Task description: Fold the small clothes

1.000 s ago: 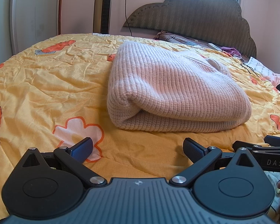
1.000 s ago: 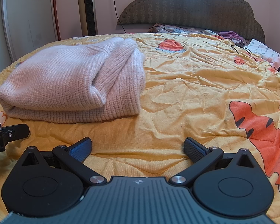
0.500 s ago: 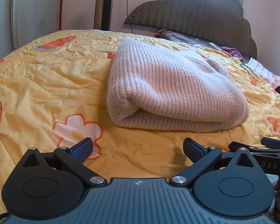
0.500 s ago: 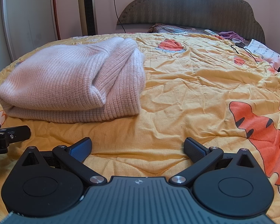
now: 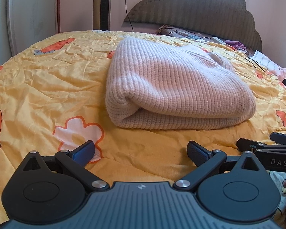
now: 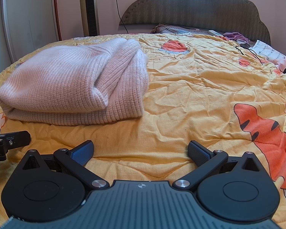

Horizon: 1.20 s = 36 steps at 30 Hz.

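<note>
A pale pink knitted sweater lies folded in a thick bundle on the yellow bedspread. My left gripper hovers open just in front of its near edge, with nothing between its fingers. In the right wrist view the same sweater sits ahead and to the left. My right gripper is open over bare bedspread, clear of the sweater. Each gripper's tip shows at the edge of the other's view.
A dark padded headboard stands at the far end, with loose clothes and a cable near the pillows. A tower fan and a white door stand beyond the bed's left side. Orange tiger prints mark the cover.
The left gripper has tilted slightly, so the sweater sits a little lower in its view. The right gripper and the sweater have barely moved.
</note>
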Each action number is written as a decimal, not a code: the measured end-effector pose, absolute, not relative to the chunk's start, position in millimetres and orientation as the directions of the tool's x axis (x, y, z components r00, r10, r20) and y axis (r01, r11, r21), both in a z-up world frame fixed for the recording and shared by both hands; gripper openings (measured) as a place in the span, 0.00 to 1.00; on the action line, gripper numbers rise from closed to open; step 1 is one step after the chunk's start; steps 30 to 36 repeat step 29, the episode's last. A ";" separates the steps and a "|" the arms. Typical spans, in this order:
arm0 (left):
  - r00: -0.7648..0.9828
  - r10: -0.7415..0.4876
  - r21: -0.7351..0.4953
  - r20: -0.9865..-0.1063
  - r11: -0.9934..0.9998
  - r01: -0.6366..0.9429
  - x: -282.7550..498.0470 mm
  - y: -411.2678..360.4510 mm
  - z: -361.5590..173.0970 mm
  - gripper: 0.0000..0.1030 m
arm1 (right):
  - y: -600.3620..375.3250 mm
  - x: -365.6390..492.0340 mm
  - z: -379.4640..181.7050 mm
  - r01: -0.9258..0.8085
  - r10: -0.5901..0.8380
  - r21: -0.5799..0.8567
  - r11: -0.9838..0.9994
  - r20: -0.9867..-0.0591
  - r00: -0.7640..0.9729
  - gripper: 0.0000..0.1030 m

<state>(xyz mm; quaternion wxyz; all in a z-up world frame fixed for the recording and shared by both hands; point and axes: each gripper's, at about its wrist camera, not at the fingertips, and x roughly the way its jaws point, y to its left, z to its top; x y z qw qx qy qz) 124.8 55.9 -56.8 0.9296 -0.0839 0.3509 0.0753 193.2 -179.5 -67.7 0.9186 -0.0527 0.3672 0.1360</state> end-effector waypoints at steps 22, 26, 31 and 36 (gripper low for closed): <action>0.784 0.007 -0.178 -0.621 0.973 -0.150 95.9 33.5 -16.6 1.00 | -174.3 186.2 -27.9 -0.333 0.283 0.083 0.939 -0.736 0.615 1.00; 0.780 -0.014 -0.191 -0.626 0.972 -0.136 96.4 30.6 -12.8 1.00 | -174.9 193.4 -38.2 -0.318 0.280 0.098 0.943 -0.752 0.596 1.00; 0.775 -0.036 -0.184 -0.631 0.977 -0.104 97.2 28.9 -7.7 1.00 | -175.2 198.1 -42.8 -0.305 0.276 0.107 0.946 -0.761 0.587 1.00; 0.775 -0.036 -0.184 -0.631 0.977 -0.104 97.2 28.9 -7.7 1.00 | -175.2 198.1 -42.8 -0.305 0.276 0.107 0.946 -0.761 0.587 1.00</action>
